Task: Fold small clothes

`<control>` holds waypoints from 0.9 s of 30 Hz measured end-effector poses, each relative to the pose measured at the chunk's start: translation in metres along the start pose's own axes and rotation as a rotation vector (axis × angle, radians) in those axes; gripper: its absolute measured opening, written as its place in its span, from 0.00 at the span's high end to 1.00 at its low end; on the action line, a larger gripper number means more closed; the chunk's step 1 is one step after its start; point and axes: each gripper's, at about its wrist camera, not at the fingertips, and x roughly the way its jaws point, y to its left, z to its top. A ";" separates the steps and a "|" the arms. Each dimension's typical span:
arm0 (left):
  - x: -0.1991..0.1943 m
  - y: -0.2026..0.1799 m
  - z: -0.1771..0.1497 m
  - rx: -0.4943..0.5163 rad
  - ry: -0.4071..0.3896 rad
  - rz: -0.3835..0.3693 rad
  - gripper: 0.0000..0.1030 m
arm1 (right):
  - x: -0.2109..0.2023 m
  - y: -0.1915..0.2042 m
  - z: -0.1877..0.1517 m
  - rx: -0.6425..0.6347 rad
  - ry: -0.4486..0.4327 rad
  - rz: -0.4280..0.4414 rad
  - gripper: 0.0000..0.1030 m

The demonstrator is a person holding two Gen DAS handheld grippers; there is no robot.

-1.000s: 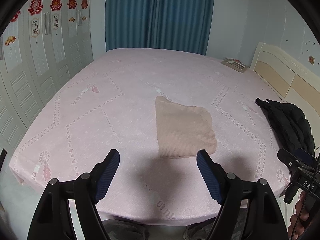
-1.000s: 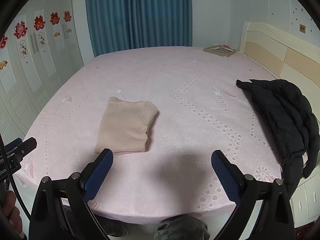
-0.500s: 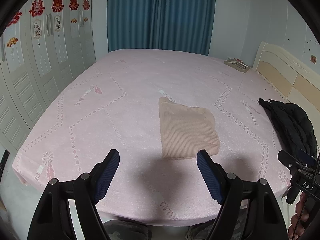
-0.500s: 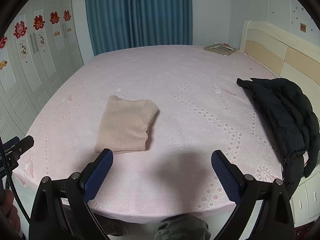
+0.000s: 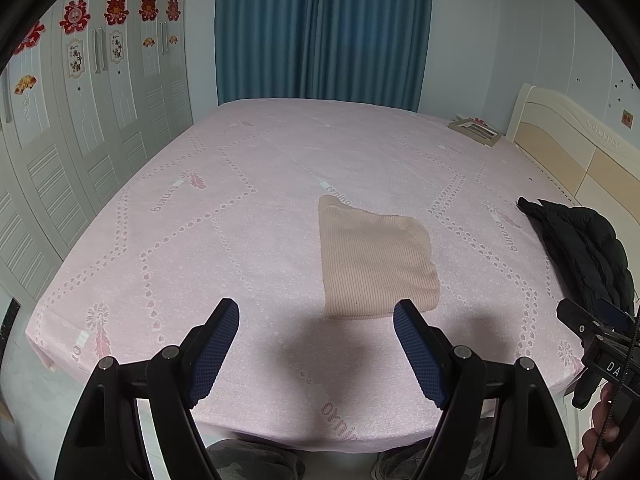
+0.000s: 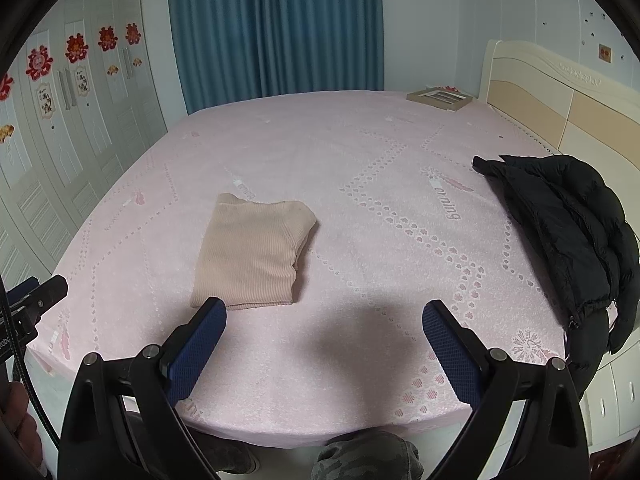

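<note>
I find the beige garment (image 5: 376,260) folded; left gripper (image 5: 316,320) and right gripper (image 6: 324,320) gape wide, empty. Next: withdraw.

The left hand-held gripper (image 5: 316,314) is held level with its blue-padded jaws spread wide and nothing between them. The right hand-held gripper (image 6: 324,316) is likewise held wide apart and unloaded, beside the left one.

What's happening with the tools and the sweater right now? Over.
Left tool open, empty. Right tool open, empty. Sweater folded flat on bed, untouched. Black jacket off to the right, not in the way.
</note>
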 end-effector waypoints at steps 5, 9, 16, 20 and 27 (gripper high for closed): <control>-0.001 0.000 0.000 0.002 -0.001 0.001 0.24 | -0.001 0.000 0.000 0.004 0.002 0.000 0.06; 0.000 0.000 0.000 -0.003 0.001 -0.002 0.24 | -0.001 0.000 0.000 0.007 0.004 0.000 0.06; -0.002 0.003 0.001 -0.004 0.001 -0.003 0.24 | -0.001 0.001 0.001 0.011 0.007 0.000 0.06; -0.003 0.003 0.001 -0.004 0.001 -0.004 0.24 | -0.001 0.001 0.001 0.011 0.008 -0.003 0.06; -0.005 0.003 0.002 -0.002 0.000 -0.005 0.23 | -0.002 0.002 0.001 0.013 0.005 -0.003 0.06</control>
